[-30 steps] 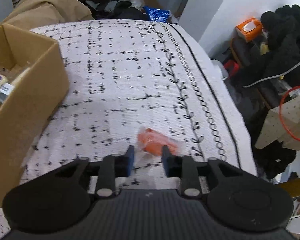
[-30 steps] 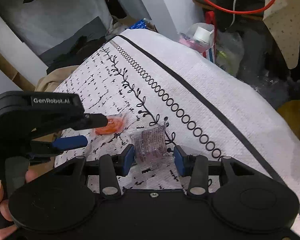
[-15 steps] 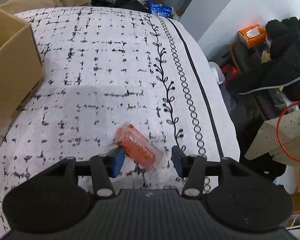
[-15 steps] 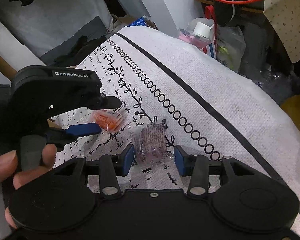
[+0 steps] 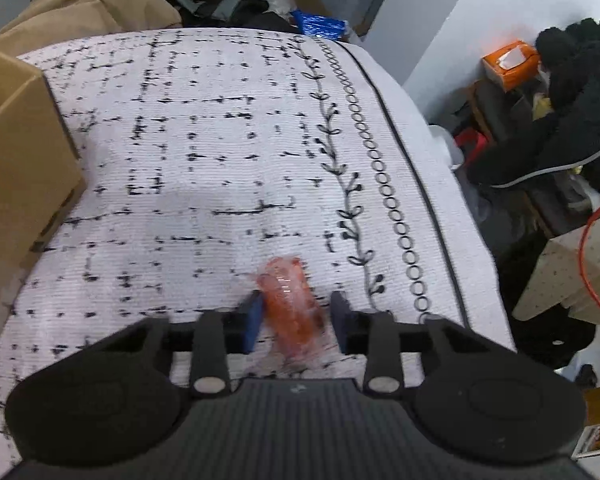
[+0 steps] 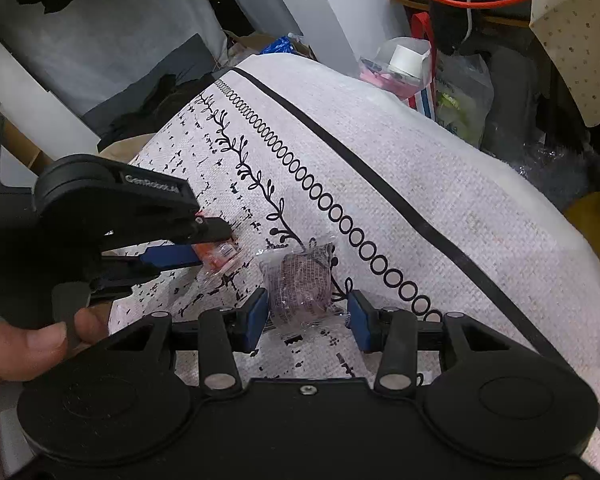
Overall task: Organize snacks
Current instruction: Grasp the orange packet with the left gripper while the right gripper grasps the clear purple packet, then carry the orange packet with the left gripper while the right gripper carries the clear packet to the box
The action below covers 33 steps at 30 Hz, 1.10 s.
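The left gripper (image 5: 294, 322) has its 2 blue pads either side of the orange snack packet (image 5: 290, 306) and its jaws are closing on it; the left pad looks to be touching the wrapper while a sliver of cloth shows by the right pad, so the pinch seems not yet complete. The right gripper (image 6: 306, 316) straddles the purple snack packet (image 6: 300, 284) with its jaws released, a clear gap showing on the right side. Both packets lie on the patterned white cloth (image 5: 204, 152), just beside each other near the vine-and-ring border. To do this step well, I would let the left pads finish squeezing across the packet's body, not its loose clear edge, before lifting, since crinkly film can slip. Lift straight up, so the cloth is not dragged. The cardboard box (image 5: 16, 184) at the cloth's left edge is probably the destination. The right gripper should wait, then close on the purple packet's middle.
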Each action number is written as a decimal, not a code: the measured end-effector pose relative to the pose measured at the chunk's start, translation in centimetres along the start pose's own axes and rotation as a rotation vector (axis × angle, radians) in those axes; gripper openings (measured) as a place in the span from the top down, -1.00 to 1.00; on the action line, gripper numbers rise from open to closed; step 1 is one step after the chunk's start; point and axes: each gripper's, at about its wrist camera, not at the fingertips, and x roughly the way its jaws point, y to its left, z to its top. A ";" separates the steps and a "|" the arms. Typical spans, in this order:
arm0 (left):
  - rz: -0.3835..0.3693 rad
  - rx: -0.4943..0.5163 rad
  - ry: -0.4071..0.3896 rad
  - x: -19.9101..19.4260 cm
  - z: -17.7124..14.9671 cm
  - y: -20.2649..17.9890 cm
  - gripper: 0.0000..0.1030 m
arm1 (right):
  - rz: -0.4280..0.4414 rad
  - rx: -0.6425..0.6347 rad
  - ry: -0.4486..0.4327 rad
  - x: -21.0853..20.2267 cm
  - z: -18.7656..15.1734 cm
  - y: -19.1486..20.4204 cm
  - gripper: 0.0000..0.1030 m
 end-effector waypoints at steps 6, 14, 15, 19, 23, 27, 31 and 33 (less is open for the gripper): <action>-0.001 0.021 -0.006 -1.0 0.0 0.5 0.51 | 0.038 0.008 -0.017 -0.4 0.3 0.6 0.23; -0.012 0.045 -0.039 -3.9 0.3 1.8 0.51 | 0.039 -0.019 -0.044 -1.1 0.6 2.3 0.26; -0.012 0.047 -0.043 -4.2 0.4 1.9 0.51 | 0.039 -0.022 -0.049 -1.3 0.7 2.6 0.26; -0.015 0.060 -0.063 -5.7 0.6 2.7 0.51 | 0.043 -0.034 -0.072 -2.0 1.0 3.6 0.27; -0.019 0.072 -0.082 -7.2 0.8 3.6 0.51 | 0.039 -0.050 -0.092 -2.5 1.2 4.8 0.27; -0.025 0.087 -0.105 -8.8 1.0 4.4 0.51 | 0.043 -0.065 -0.120 -3.3 1.4 6.2 0.28; -0.033 0.092 -0.130 -10.6 1.4 5.5 0.51 | 0.046 -0.088 -0.155 -4.4 1.6 7.8 0.28; -0.037 0.094 -0.141 -11.4 1.7 6.2 0.51 | 0.051 -0.097 -0.172 -4.9 1.7 8.7 0.28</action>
